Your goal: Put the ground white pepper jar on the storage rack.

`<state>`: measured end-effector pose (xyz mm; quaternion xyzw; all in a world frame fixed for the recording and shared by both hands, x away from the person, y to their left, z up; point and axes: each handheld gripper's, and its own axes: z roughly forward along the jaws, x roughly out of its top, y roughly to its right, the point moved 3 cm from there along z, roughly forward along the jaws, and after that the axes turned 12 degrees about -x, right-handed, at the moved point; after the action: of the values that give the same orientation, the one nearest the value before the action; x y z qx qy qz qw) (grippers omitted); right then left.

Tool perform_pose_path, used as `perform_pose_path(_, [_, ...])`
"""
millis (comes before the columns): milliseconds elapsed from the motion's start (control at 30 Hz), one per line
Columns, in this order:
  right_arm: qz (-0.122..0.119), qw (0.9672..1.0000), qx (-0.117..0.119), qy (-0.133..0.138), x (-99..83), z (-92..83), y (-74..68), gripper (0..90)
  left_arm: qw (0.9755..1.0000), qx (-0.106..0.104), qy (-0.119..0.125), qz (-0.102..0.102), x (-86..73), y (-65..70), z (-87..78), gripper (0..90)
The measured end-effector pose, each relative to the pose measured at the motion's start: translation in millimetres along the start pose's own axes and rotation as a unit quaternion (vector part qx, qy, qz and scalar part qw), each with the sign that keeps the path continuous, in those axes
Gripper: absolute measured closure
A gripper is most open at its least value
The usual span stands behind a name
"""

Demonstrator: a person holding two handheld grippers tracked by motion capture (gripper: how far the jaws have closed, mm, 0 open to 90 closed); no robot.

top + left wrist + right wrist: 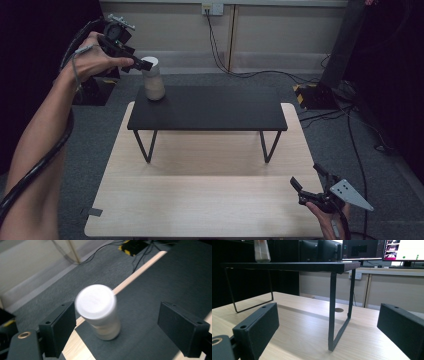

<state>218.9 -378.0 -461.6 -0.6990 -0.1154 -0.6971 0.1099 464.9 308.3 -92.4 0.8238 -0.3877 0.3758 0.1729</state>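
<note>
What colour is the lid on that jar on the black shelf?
White; the round lid of the pale cylindrical jar shows best in the left gripper view.

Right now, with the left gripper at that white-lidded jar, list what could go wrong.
1. The jar stands at the far left corner of the black shelf; a nudge could push it off the edge.
2. The left gripper is open and off-centre, one jaw much closer to the jar, so closing might tip it.
3. The left gripper view is blurred, suggesting motion; a fast approach may knock the lid.
</note>
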Motion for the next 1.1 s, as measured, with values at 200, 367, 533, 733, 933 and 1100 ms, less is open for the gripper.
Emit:
perform_pose_path(200, [-0.003, 1.0000, 0.003, 0.001, 0.7, 0.9, -1.2, 3.5, 0.9983, -0.035, 0.020, 0.043, -14.4, 24.7, -17.3, 14.3])
perform_pose_path(367, [-0.003, 1.0000, 0.004, 0.003, 0.8, 0.4, -1.7, 3.4, 0.9946, -0.061, 0.036, 0.075, -30.3, 46.3, -25.6, 14.3])
perform_pose_path(533, [-0.002, 1.0000, 0.005, 0.003, 1.2, 0.5, -1.9, 3.4, 0.9895, -0.075, 0.049, 0.113, -48.6, 75.6, -30.7, 14.3])
perform_pose_path(733, [-0.004, 1.0000, 0.007, 0.003, 1.5, 1.0, -3.0, 3.5, 0.9812, -0.104, 0.073, 0.145, -75.1, 105.9, -26.9, 14.7])
perform_pose_path(933, [-0.006, 0.9999, 0.009, 0.003, 1.9, 1.1, -4.1, 3.5, 0.9757, -0.117, 0.085, 0.165, -95.2, 131.1, -19.8, 14.9])
perform_pose_path(1100, [-0.007, 0.9999, 0.011, 0.002, 2.2, 2.1, -5.1, 3.5, 0.9758, -0.116, 0.076, 0.169, -98.4, 137.6, -15.6, 14.8])
